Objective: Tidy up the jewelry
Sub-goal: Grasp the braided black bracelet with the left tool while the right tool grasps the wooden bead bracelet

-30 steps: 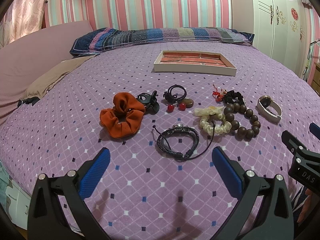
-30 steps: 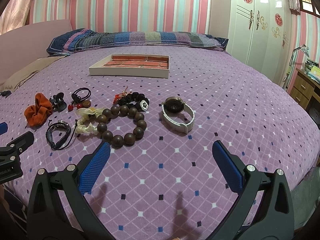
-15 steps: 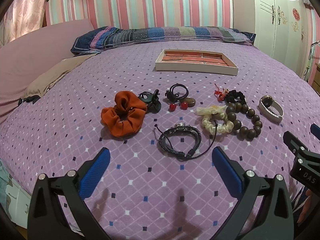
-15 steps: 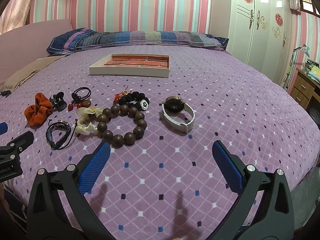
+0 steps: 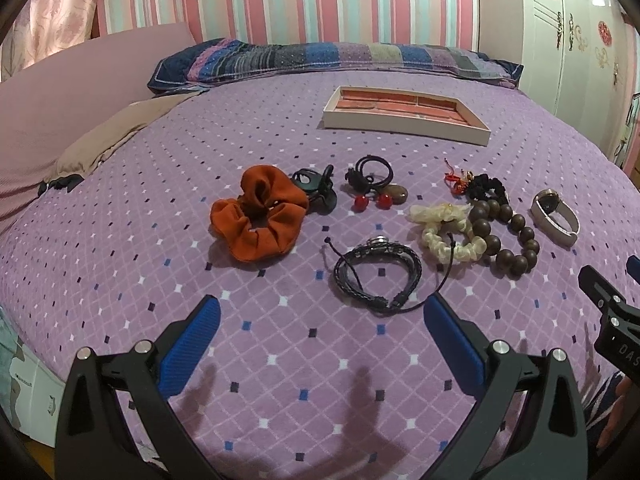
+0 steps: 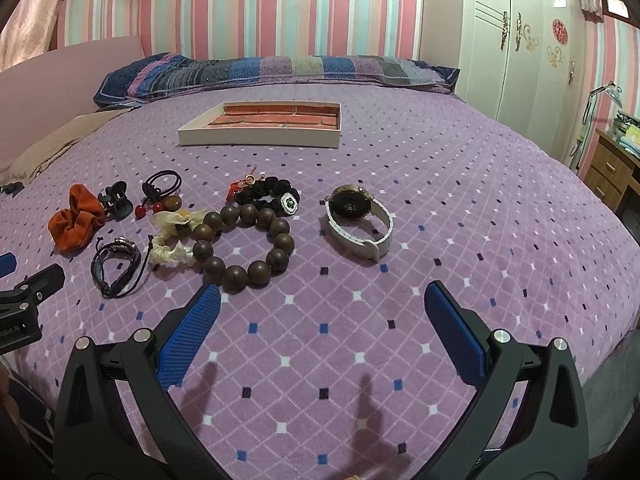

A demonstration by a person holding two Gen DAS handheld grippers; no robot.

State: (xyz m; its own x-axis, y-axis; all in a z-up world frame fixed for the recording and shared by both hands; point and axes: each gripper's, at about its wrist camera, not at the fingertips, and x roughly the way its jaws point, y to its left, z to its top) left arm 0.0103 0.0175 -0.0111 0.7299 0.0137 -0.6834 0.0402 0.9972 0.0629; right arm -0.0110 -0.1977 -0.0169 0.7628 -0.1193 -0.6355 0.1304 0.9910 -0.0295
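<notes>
Both tools are hovering low over the near edge of a bed point(image 5: 120, 264) covered in a purple diamond-patterned spread. The left tool point(image 5: 320, 316) is spread wide with nothing between its blue pads, and the right tool point(image 6: 320, 304) is spread just as wide and holding nothing either.

In the left view, the jewelry is lying in a loose band across the middle of the frame. An orange scrunchie point(image 5: 258, 220) is sitting at centre left, touching a black hair clip point(image 5: 316, 190) just to its right. Further right are black hair ties point(image 5: 370, 174) with two red beads point(image 5: 372, 202) and a brown stone. Directly ahead of the left tool, a black braided bracelet point(image 5: 376, 274) is lying closest — its loose cord is trailing toward the tool's right pad. To its right, a cream scrunchie point(image 5: 448, 232) is touching a wooden bead bracelet point(image 5: 506, 236), with a black scrunchie point(image 5: 486, 186) and a red charm point(image 5: 458, 182) behind them. A watch with a white strap point(image 5: 556, 216) is lying at the right edge.

In the right view, the bead bracelet is lying just beyond the right tool's left pad, and the watch is sitting apart at centre.

A shallow white tray point(image 6: 260, 136) with a brick-patterned floor is resting further up the bed, well apart from the jewelry — nothing is lying between them. A striped pillow point(image 6: 280, 70) is running along the far side, and a white wardrobe point(image 6: 520, 40) is standing at upper right.
</notes>
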